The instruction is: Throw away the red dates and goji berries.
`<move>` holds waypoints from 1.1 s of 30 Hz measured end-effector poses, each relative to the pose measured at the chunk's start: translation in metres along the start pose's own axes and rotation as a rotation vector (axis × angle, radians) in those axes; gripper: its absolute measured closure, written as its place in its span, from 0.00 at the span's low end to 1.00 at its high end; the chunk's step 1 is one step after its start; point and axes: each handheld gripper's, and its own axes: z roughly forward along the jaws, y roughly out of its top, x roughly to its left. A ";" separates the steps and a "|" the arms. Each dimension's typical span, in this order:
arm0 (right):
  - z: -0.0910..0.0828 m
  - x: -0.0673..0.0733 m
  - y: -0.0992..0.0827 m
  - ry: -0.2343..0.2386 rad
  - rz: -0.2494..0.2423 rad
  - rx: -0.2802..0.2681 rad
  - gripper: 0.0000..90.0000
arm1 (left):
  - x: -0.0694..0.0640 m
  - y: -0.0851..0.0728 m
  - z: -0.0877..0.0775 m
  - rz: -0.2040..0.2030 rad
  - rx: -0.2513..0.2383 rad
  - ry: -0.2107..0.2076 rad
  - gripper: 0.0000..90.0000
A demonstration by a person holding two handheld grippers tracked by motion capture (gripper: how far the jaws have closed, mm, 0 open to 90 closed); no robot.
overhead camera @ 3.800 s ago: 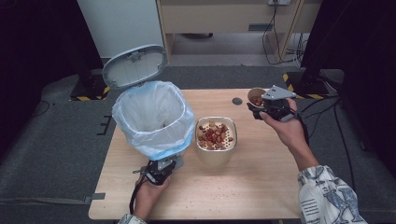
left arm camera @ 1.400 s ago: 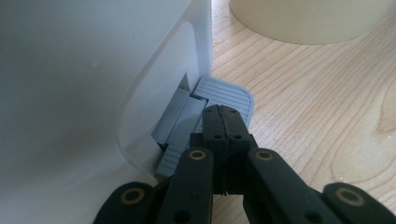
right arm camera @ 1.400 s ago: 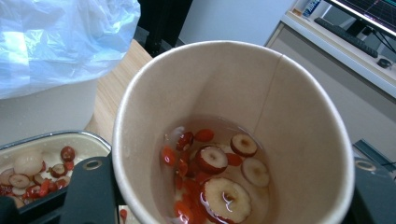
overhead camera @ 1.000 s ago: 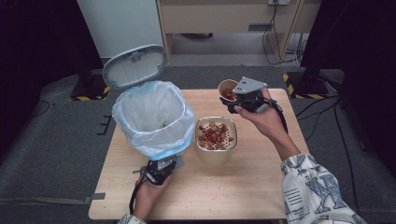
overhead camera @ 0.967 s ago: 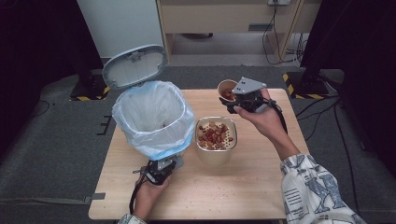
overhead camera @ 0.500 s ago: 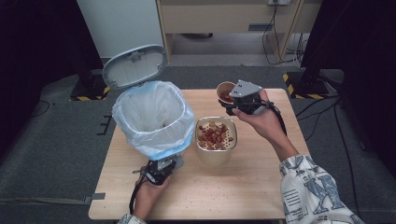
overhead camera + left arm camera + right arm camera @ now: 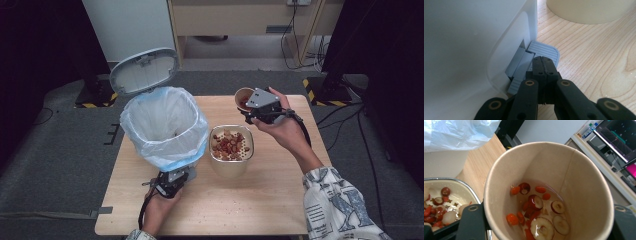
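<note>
Paper cup (image 7: 549, 192) sits clamped between the jaws of the right gripper (image 7: 260, 107), tilted so its mouth faces the riding camera; in the high view the cup (image 7: 244, 98) hangs above the far right part of the tabletop (image 7: 270, 200), just beyond the square bowl (image 7: 231, 147). Inside it lie sliced red dates, orange berries and a little clear liquid pooled against the lower wall. Its tan outside and pale inside carry no print or label that can be read. The bowl holds a heap of the same red and pale pieces, and its metal rim shows at the lower left of the right gripper view (image 7: 454, 182).

Left gripper (image 7: 172, 182) rests low at the near foot of the white pedal bin (image 7: 165, 125), its jaws clenched together with nothing between them, tips (image 7: 543, 66) pressed on the grey ribbed pedal (image 7: 546, 51). The bin's lid (image 7: 145, 70) stands raised, and a pale blue bag (image 7: 165, 155) lines the bin and folds over its rim. No brand mark can be made out on bin, lid or pedal.

Beyond the cup in the right gripper view, a screen (image 7: 621, 137) with coloured lines is too blurred to read, and a small bottle (image 7: 590, 127) with a green cap has a label too small to tell.
</note>
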 end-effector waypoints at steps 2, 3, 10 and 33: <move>-0.001 0.000 0.002 -0.007 -0.023 0.002 0.38 | -0.002 0.000 0.000 -0.026 -0.001 -0.003 1.00; -0.001 0.000 0.003 -0.011 -0.029 0.001 0.38 | -0.002 -0.001 0.000 -0.026 -0.001 -0.001 1.00; 0.000 -0.003 0.012 -0.012 -0.096 -0.012 0.38 | -0.003 -0.001 0.000 -0.027 -0.006 0.002 1.00; 0.004 0.000 0.015 0.001 -0.248 0.000 0.38 | -0.005 -0.001 0.000 -0.036 -0.002 0.016 1.00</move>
